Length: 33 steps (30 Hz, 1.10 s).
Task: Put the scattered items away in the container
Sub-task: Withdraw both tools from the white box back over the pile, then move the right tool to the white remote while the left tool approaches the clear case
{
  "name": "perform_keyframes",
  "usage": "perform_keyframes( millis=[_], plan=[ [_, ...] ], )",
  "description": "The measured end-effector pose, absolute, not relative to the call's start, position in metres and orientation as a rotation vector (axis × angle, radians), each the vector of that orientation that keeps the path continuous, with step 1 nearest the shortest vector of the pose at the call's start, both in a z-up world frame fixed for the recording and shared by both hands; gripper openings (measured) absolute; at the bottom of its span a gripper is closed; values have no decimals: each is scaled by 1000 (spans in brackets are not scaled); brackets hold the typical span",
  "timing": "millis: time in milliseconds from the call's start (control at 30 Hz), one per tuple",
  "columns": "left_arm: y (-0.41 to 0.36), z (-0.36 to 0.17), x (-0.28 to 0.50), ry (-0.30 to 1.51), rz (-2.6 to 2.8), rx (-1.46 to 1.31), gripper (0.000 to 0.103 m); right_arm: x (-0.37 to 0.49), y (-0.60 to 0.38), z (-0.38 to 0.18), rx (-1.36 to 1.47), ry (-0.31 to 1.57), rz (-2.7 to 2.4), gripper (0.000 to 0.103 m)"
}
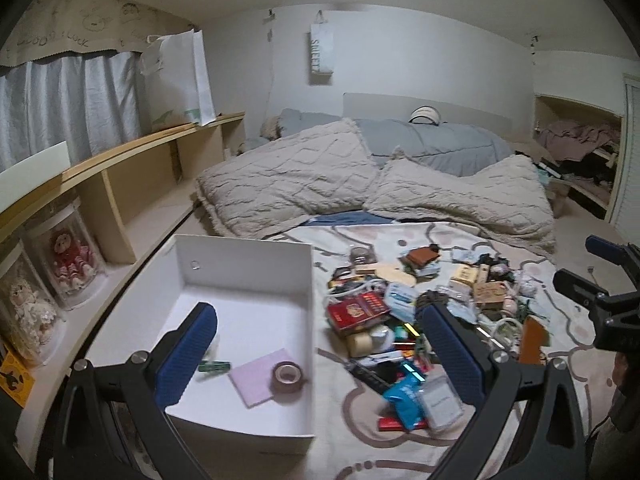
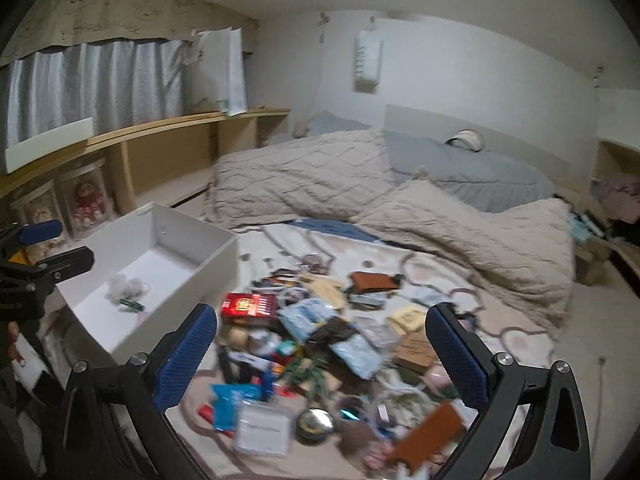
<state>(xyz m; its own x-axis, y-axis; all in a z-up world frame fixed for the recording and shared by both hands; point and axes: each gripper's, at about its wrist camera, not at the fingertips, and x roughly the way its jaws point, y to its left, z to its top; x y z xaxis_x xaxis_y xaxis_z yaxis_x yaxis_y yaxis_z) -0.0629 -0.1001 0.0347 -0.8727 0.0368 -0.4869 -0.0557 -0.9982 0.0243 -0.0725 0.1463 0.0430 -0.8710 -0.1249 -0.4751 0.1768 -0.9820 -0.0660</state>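
Observation:
A white open box [image 1: 256, 260] stands on the bed at the left; it also shows in the right wrist view [image 2: 192, 280]. In it lie a pink pad [image 1: 260, 376], a brown tape roll [image 1: 287, 376] and a green clip [image 1: 214, 367]. A pile of small items [image 1: 420, 320] lies on the patterned blanket right of the box, with a red box [image 2: 250, 306] and blue packets [image 2: 352, 354] among them. My left gripper [image 1: 320, 356] is open and empty, straddling the box's right wall. My right gripper [image 2: 324, 360] is open and empty above the pile.
Beige quilted pillows [image 1: 360, 188] and a grey duvet [image 1: 436, 144] lie behind the pile. A wooden shelf [image 1: 120, 176] with dolls in jars [image 1: 68, 260] runs along the left. A closet nook [image 1: 576, 148] with clothes is at the right.

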Motion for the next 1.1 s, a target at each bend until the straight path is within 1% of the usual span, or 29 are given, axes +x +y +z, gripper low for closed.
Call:
perform_keyframes(
  millis=[233, 400, 533, 1100],
  plan=[
    [-74, 25, -49, 19, 2989, -705, 103, -45, 191, 34, 722, 102, -3011, 103],
    [-61, 10, -45, 7, 2978, -710, 103, -31, 213, 18, 759, 80, -3042, 103],
    [-51, -3, -42, -6, 2960, -692, 103, -24, 225, 5, 777, 79, -3075, 103],
    [-30, -53, -27, -52, 2903, -649, 103, 7, 257, -34, 703, -72, -3172, 103]
  ],
)
